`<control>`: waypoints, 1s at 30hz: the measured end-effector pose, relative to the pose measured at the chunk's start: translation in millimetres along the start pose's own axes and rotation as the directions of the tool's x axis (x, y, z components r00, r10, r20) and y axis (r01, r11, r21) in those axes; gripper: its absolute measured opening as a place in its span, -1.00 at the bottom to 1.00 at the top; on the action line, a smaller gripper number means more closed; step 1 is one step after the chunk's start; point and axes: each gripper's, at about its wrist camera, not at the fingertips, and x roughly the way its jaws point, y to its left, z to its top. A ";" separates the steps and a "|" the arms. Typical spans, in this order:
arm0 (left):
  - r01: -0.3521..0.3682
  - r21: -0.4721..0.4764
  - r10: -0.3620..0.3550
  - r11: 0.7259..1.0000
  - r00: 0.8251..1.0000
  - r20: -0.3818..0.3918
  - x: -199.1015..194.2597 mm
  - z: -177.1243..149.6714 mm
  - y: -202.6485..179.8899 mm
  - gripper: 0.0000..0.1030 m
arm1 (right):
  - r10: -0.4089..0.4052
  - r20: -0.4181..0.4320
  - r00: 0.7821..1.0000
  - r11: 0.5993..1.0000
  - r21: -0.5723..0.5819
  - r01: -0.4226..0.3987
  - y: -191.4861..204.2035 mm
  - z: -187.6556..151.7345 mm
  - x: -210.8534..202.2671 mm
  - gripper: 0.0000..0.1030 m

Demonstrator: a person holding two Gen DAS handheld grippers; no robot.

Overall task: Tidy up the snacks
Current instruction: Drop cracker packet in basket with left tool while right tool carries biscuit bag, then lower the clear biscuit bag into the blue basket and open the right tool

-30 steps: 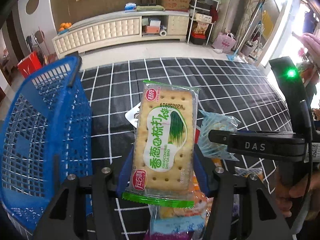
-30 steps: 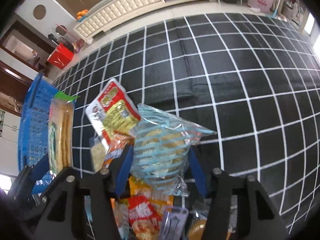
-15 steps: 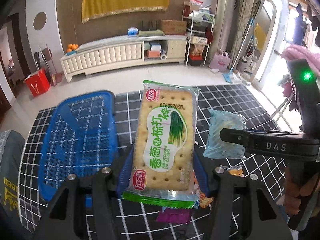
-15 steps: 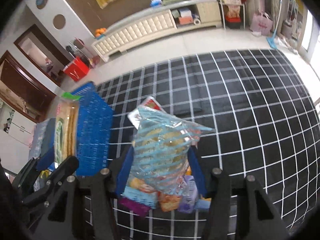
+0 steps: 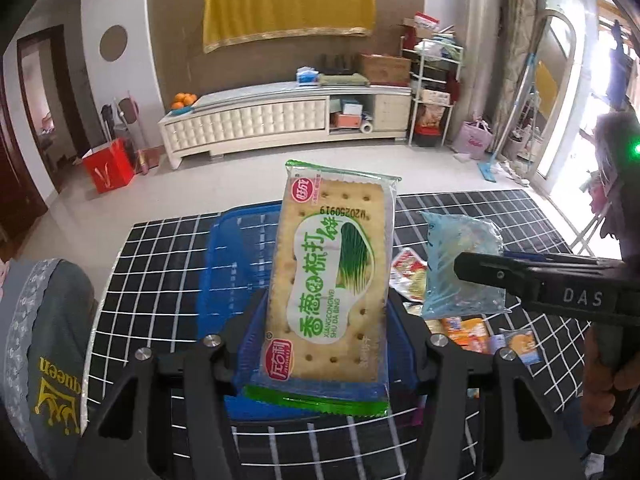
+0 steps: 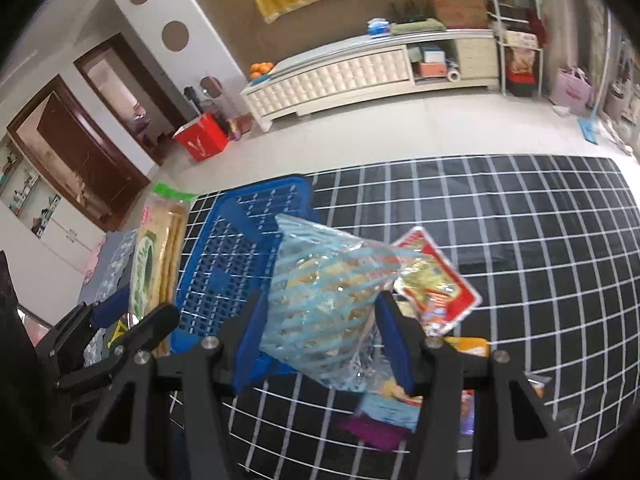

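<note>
- We look over a living room: a black grid-patterned mat [image 5: 480,208] on a pale tiled floor, a long white cabinet [image 5: 280,120] against the far wall with a yellow cloth [image 5: 288,4] hanging above it.
- Our left gripper [image 5: 326,320] is clamped on one cracker packet [image 5: 330,280], held upright between its blue pads; the packet fills the middle of the left wrist view and hides much of what lies beyond.
- We read "XIANGCONGWEI SHU DA BING" and the upside-down code "M20250919" on it.
- Directly behind that packet sits one blue basket [image 6: 232,264], on the mat; from the right wrist it lies ahead and left of the right gripper [image 6: 324,320].
- Our right gripper grips one clear bag with blue stripes [image 6: 324,292], its jaws pressed on both sides.
- Its black body reads "DAS" in the left view.
- Just right of that bag lies a red and yellow packet [image 6: 436,284]; below both grippers several more small snack packets [image 5: 464,328] lie scattered, too overlapped for us to count.
- One red bag [image 5: 108,164] stands on the floor far left.
</note>
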 end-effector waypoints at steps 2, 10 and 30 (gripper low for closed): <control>-0.004 -0.016 0.003 1.000 1.000 -0.011 4.8 2.2 15.4 0.04 | 0.006 -0.010 1.000 1.000 -0.013 -0.007 8.2 2.9 8.3 0.16; 0.007 -0.067 -0.012 0.998 0.998 -0.065 41.6 12.2 53.3 0.04 | 0.015 -0.036 0.999 0.997 -0.071 -0.017 36.2 16.0 41.7 0.16; 0.013 -0.122 -0.031 0.992 0.988 -0.149 97.5 17.9 75.8 0.40 | -0.017 -0.080 0.997 0.996 -0.092 0.009 47.6 23.2 68.2 0.15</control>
